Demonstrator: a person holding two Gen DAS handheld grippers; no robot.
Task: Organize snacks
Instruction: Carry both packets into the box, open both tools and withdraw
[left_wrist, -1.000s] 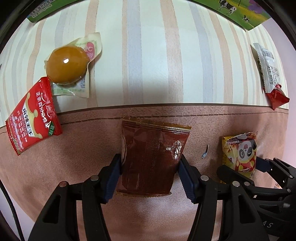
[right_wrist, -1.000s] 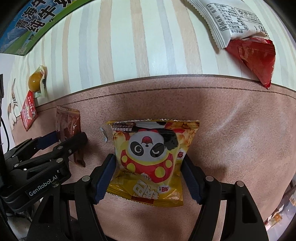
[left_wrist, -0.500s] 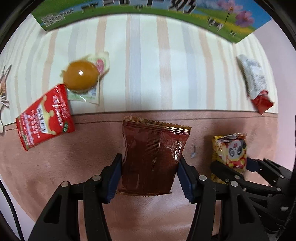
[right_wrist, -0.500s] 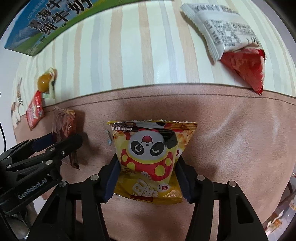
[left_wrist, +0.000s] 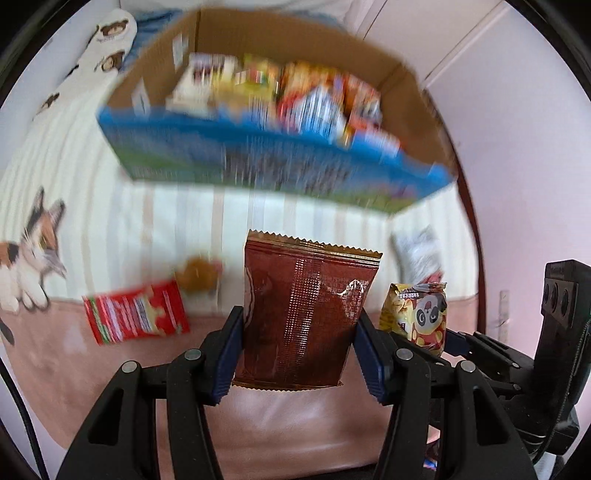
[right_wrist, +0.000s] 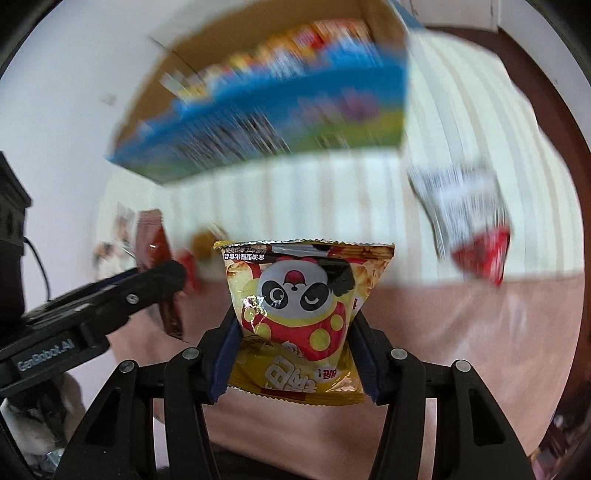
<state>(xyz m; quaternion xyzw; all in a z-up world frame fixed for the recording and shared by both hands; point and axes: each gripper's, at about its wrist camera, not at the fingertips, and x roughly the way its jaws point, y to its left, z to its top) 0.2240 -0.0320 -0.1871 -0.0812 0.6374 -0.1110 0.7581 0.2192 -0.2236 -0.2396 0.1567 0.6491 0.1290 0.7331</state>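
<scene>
The cardboard box sits ahead of me on the striped cloth, open at the top and already packed with bright wrappers, so it is plainly where the snacks belong. I judge I am in the carrying step, with both tools lined up toward it.

My left gripper is pinching the brown packet by its two side edges, which holds it upright and flat so it can slide in beside the others. My right gripper is clamped the same way on the yellow panda bag, squeezing its lower half; the puffy top stands free above the pads. Both packets are off the surface, side by side, near each other but apart.

Three snacks lie loose on the cloth: a white-and-red packet to the right, a red sachet to the left, and a small amber sweet just beside it. They blur, so I cannot read them.
</scene>
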